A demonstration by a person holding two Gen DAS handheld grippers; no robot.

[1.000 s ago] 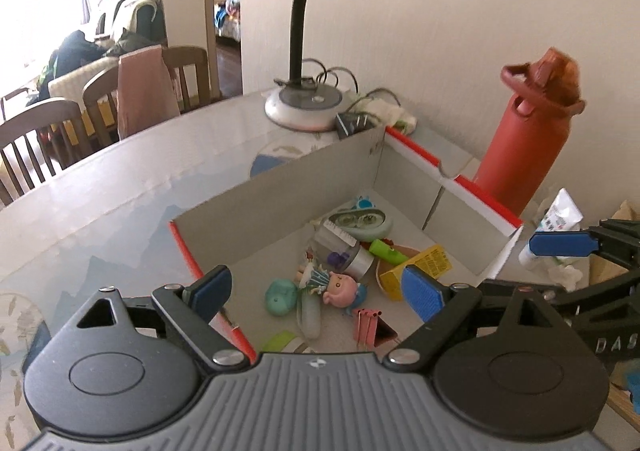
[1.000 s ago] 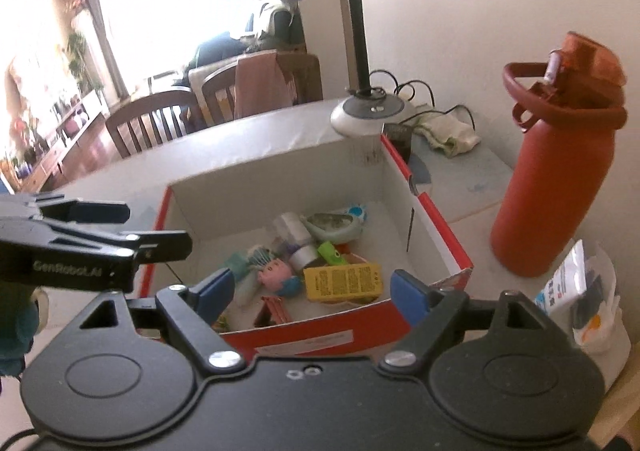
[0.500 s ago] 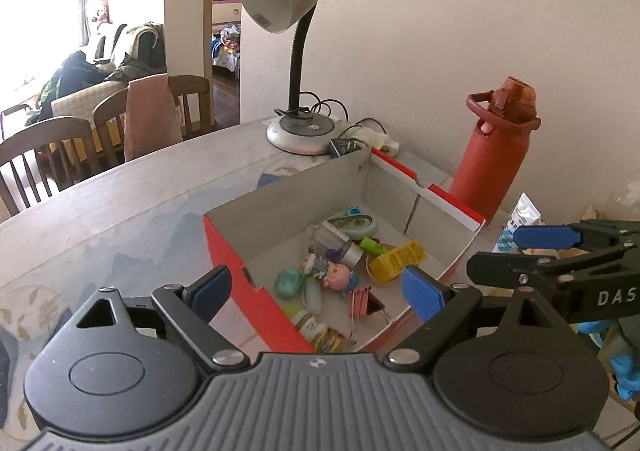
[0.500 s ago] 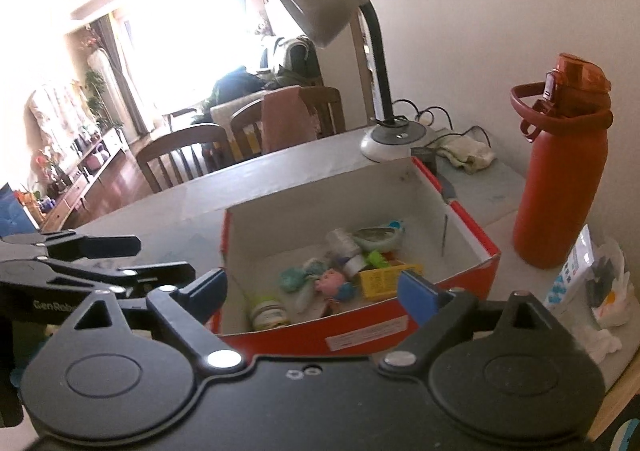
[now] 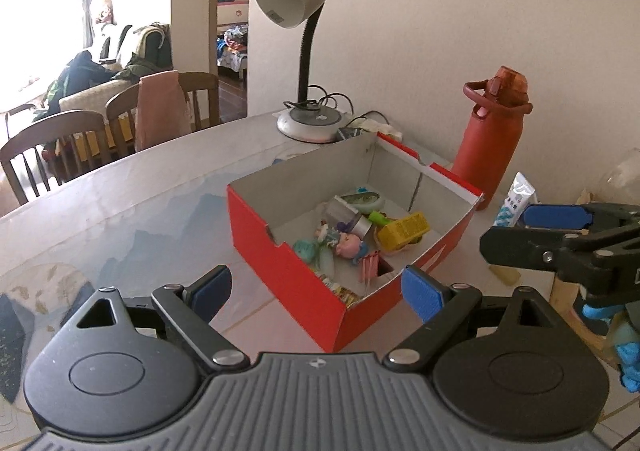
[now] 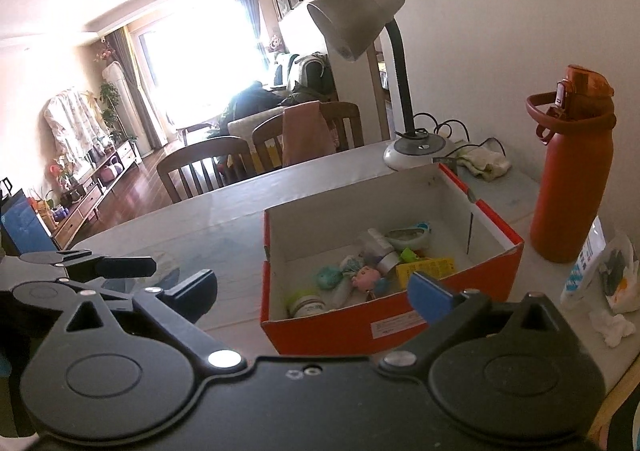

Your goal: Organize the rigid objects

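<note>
I hold both grippers back from the red box [image 5: 304,271] on the worktop [image 5: 132,211], each aimed down at it from the near side; the left gripper [image 5: 316,291] has its jaws spread wide with nothing between them; the right gripper [image 6: 316,293] has just been opening its jaws further and they too stand wide and empty.

The box sits open-topped near the wall, and the small rigid things are already gathered inside it: a yellow block [image 5: 404,229], a pink-faced doll [image 5: 348,245], a teal lump [image 5: 306,249], a grey cylinder [image 5: 348,217], a green piece [image 5: 378,217], a small jar [image 6: 307,305] by the near wall; I judge the collecting largely done, since I see no loose toy on the bare worktop around the box, and the empty jaws suit a pull-back rather than a reach.

Around it: a desk lamp [image 5: 304,11] stands behind the box with its base [image 5: 312,125] and cable close to the far corner; a tall red bottle [image 6: 572,179] stands just beside the box's right wall, upright and easy to tip if I swing in from that side; a tube [image 5: 516,199] and crumpled white packaging [image 6: 616,275] lie further right; a folded cloth [image 6: 484,163] rests behind; 3 wooden chairs [image 6: 208,167] line the far edge of the worktop. From the left view the right gripper [image 5: 556,227] reaches in level with the box's right corner, so my 2 tools could foul each other.
</note>
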